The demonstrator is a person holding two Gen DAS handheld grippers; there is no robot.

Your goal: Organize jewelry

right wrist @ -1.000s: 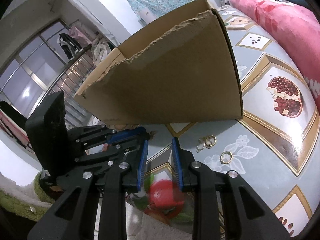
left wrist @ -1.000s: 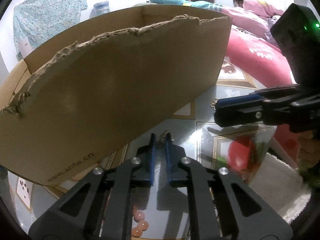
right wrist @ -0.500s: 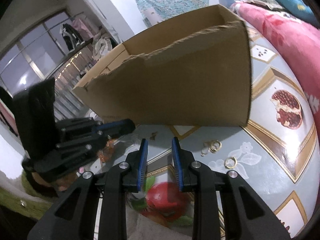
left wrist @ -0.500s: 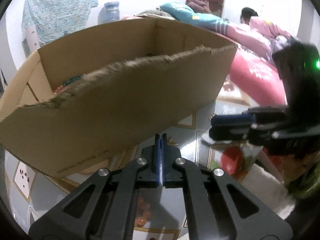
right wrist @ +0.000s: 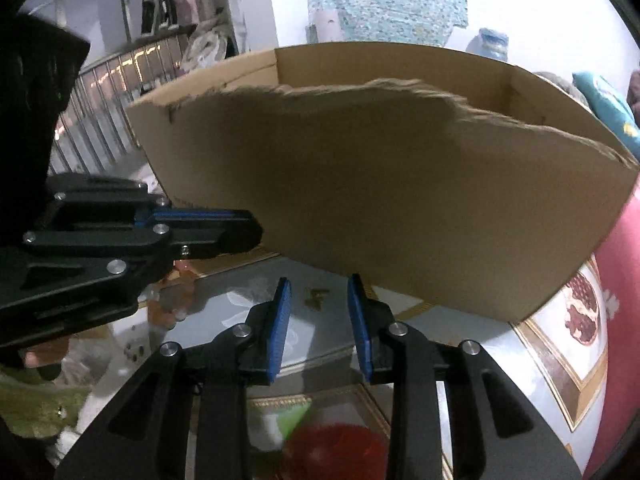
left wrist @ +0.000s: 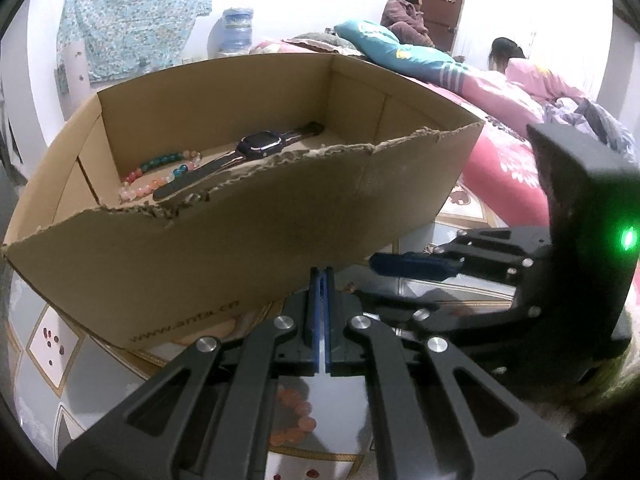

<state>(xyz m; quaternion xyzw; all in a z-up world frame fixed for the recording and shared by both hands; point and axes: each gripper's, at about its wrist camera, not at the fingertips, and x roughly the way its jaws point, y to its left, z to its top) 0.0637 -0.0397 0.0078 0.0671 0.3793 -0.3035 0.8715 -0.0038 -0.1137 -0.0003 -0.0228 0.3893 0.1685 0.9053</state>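
A cardboard box (left wrist: pixel 240 240) with a torn front wall stands on the patterned table. Inside it lie a black smartwatch (left wrist: pixel 260 146) and bead bracelets (left wrist: pixel 160 176). My left gripper (left wrist: pixel 322 274) hangs shut just before the box's front wall; nothing shows between its pads. Orange beads (left wrist: pixel 298 420) lie on the table under it. My right gripper (right wrist: pixel 320 284) is to its right, jaws opening and empty. A small gold piece (right wrist: pixel 316 296) lies on the table just beyond the fingertips. The left gripper (right wrist: pixel 252 232) reaches in from the left, the box (right wrist: pixel 400 200) behind it.
A bed with a pink quilt (left wrist: pixel 512 152) lies right of the table, two people (left wrist: pixel 404 12) at its far end. The table top (right wrist: pixel 580 316) carries a pomegranate print. A green and white cloth (right wrist: pixel 40 400) lies at the near left edge. A railing (right wrist: pixel 104 92) runs behind.
My left gripper closed from a narrow gap to shut and rose, so the box's inside now shows. My right gripper swung left, away from the gold rings, and its jaws widened.
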